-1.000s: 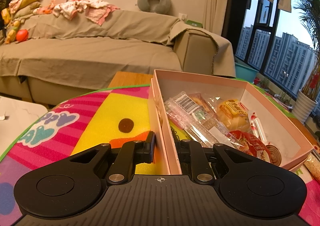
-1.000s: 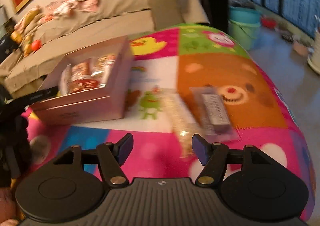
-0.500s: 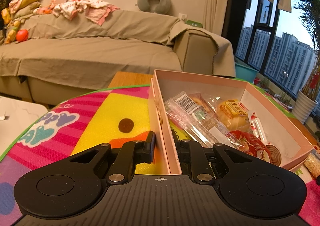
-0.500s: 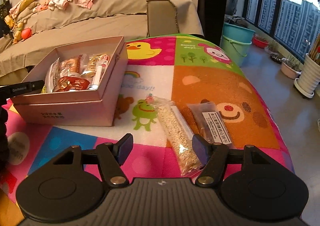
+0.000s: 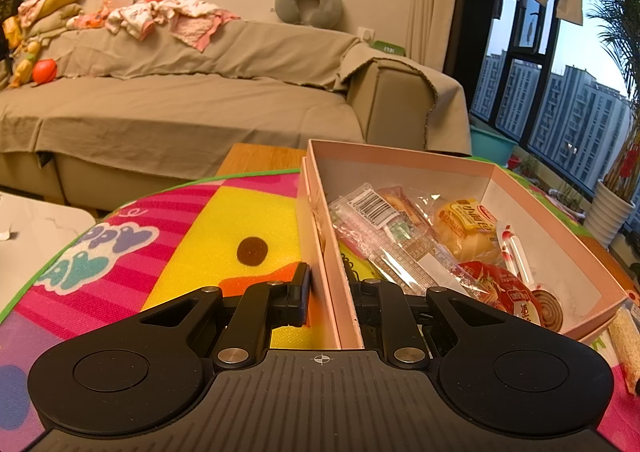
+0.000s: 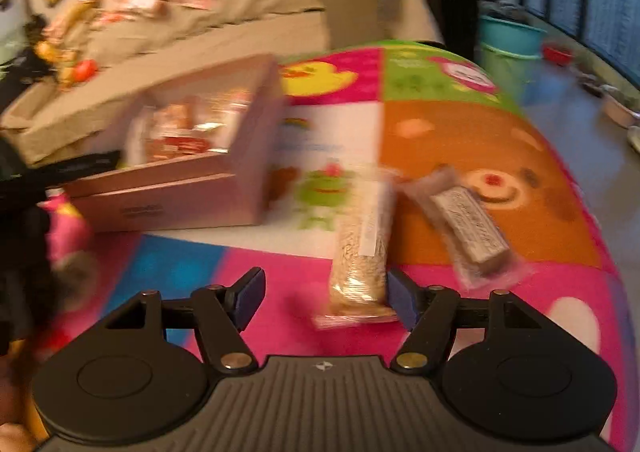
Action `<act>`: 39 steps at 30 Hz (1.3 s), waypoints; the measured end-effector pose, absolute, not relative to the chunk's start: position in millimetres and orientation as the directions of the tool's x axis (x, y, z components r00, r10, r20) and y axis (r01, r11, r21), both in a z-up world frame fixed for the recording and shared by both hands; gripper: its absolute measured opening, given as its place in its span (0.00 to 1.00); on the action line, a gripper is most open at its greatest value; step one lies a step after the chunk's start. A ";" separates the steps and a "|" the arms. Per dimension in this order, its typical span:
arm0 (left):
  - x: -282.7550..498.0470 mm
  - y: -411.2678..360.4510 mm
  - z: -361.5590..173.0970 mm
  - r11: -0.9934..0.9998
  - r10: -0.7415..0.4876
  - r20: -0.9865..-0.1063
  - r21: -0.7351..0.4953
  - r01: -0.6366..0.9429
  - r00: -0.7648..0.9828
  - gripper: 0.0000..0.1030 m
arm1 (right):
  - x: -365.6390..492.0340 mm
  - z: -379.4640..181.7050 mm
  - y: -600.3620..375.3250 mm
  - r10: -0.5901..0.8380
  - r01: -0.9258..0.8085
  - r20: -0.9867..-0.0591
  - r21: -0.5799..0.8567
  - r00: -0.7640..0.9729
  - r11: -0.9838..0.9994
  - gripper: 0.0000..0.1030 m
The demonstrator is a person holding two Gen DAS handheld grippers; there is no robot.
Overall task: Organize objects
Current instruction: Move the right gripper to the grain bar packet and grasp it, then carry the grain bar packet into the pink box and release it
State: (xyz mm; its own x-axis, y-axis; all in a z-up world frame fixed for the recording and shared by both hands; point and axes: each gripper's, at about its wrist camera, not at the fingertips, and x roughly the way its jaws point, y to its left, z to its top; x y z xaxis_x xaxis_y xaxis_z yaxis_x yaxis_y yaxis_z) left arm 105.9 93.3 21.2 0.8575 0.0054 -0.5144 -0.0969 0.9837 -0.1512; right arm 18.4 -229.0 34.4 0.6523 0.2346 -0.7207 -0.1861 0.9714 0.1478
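Note:
A pink cardboard box [image 5: 520,188] holding several wrapped snacks sits on a colourful play mat [image 5: 224,236]. My left gripper [image 5: 330,292] is shut on the box's near left wall, one finger outside and one inside. In the blurred right wrist view the box [image 6: 188,188] lies at the left. My right gripper [image 6: 324,298] is open just above the mat. A clear bag of pale grains [image 6: 362,248] lies right in front of it, against the right finger [image 6: 402,302]. A second clear packet with a white label [image 6: 468,224] lies further right.
A beige covered sofa [image 5: 180,100] with clothes and toys stands behind the table. A teal bucket [image 6: 508,52] and plant pots stand on the floor by the windows at the right. The mat's edge drops off at the right [image 6: 612,272].
My right gripper has dropped lower and closer to the grain bag and swung, so the view is blurred. My left gripper has kept its hold on the box wall.

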 end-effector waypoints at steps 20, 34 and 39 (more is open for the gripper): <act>106.0 93.1 21.0 0.984 0.006 -0.514 -0.151 -0.097 0.858 0.17 | 30.4 36.6 -207.8 0.118 -0.170 -0.809 0.023 0.575 0.985 0.27; 106.0 92.9 20.4 0.984 0.006 -0.515 -0.151 -0.098 0.857 0.17 | 2.2 123.1 -165.7 0.213 -0.300 -0.679 -0.011 0.703 0.954 0.27; 106.3 93.0 20.6 0.983 0.005 -0.515 -0.153 -0.098 0.857 0.17 | 27.3 171.0 -144.1 0.302 -0.346 -0.567 0.030 0.766 0.938 0.27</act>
State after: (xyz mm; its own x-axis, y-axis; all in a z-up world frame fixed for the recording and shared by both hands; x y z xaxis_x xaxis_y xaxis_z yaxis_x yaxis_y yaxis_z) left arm 106.3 93.0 20.6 0.8572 0.0053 -0.5150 -0.0977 0.9835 -0.1526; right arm 27.3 -144.1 171.0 0.7662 0.3015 -0.5675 -0.3464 0.9376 0.0305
